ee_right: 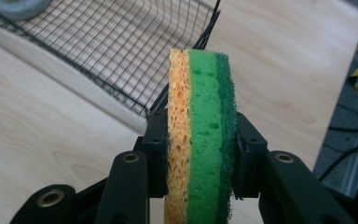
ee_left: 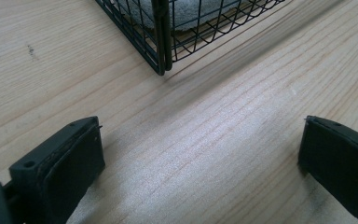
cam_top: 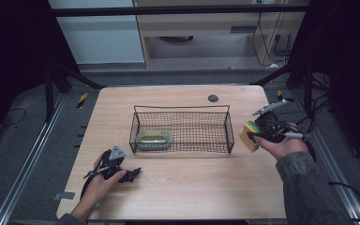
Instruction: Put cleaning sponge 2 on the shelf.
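My right gripper point(cam_top: 252, 136) is shut on a layered sponge point(cam_top: 250, 136), orange on one side, green in the middle, dark green on the other. It hangs above the table just beyond the right end of the black wire basket point(cam_top: 182, 125). In the right gripper view the sponge point(ee_right: 203, 140) stands on edge, pinched between the two jaws. The left gripper point(cam_top: 130, 174) lies near the table's front left, held by a hand. Its jaws stand wide apart over bare wood point(ee_left: 200, 154), with the basket corner point(ee_left: 163, 51) ahead.
Inside the basket's left end lies a shallow grey dish point(cam_top: 153, 138) with a yellow-green inside. A small dark disc point(cam_top: 213, 98) sits near the table's far edge. Black frame posts and cables flank the table on both sides.
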`<state>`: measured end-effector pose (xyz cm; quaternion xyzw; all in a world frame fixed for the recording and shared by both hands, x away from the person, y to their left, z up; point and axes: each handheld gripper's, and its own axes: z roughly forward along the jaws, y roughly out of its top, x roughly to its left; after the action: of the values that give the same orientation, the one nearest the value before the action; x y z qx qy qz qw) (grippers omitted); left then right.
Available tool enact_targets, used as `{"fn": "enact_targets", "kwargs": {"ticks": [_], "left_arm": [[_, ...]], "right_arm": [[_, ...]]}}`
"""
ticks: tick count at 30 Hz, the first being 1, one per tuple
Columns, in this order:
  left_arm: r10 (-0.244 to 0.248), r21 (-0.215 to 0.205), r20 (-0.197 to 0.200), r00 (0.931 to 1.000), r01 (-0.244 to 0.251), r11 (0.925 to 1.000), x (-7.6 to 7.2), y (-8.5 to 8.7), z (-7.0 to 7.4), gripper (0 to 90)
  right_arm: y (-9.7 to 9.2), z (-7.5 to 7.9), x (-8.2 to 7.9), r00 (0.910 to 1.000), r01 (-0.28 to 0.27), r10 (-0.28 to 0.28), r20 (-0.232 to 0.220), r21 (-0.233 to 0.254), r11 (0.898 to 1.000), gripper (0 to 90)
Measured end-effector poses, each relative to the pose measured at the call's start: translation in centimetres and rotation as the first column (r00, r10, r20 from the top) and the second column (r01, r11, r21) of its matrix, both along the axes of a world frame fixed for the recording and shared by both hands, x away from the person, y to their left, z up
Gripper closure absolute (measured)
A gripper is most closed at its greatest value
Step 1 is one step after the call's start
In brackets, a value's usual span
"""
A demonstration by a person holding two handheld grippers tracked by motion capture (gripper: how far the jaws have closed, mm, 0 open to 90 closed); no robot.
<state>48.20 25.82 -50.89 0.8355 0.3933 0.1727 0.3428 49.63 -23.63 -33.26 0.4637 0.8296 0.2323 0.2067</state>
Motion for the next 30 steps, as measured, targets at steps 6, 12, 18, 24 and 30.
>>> {"fn": "enact_targets", "kwargs": {"ticks": [6, 12, 18, 24, 30], "left_arm": [[0.000, -0.006, 0.002, 1.0000, 0.000, 1.0000, 0.0, 0.0, 0.0, 0.0], [-0.011, -0.005, 0.002, 0.9999, 0.011, 0.9999, -0.1, 0.2, 0.0, 0.0], [-0.010, -0.006, 0.002, 0.9999, 0.010, 0.9999, -0.1, 0.3, 0.0, 0.0], [-0.016, -0.005, 0.001, 0.9999, 0.016, 0.9999, -0.1, 0.4, 0.0, 0.0], [-0.022, -0.003, 0.001, 0.9998, 0.022, 0.9998, -0.1, 0.5, 0.0, 0.0]], "right_arm": [[-0.2, 2.1, 1.9, 0.9981, 0.027, -0.026, 0.057, -0.014, 1.000, 64.4], [1.1, 3.4, 3.3, 0.9941, 0.012, -0.011, 0.108, -0.006, 1.000, 64.5], [2.8, 3.6, 4.1, 0.9910, -0.029, 0.030, 0.131, -0.008, 1.000, 64.5], [5.1, 2.9, 5.3, 0.9899, -0.062, 0.063, 0.127, -0.011, 0.998, 64.7], [6.4, 2.3, 6.0, 0.9872, -0.090, 0.091, 0.131, -0.013, 0.996, 64.8]]}}
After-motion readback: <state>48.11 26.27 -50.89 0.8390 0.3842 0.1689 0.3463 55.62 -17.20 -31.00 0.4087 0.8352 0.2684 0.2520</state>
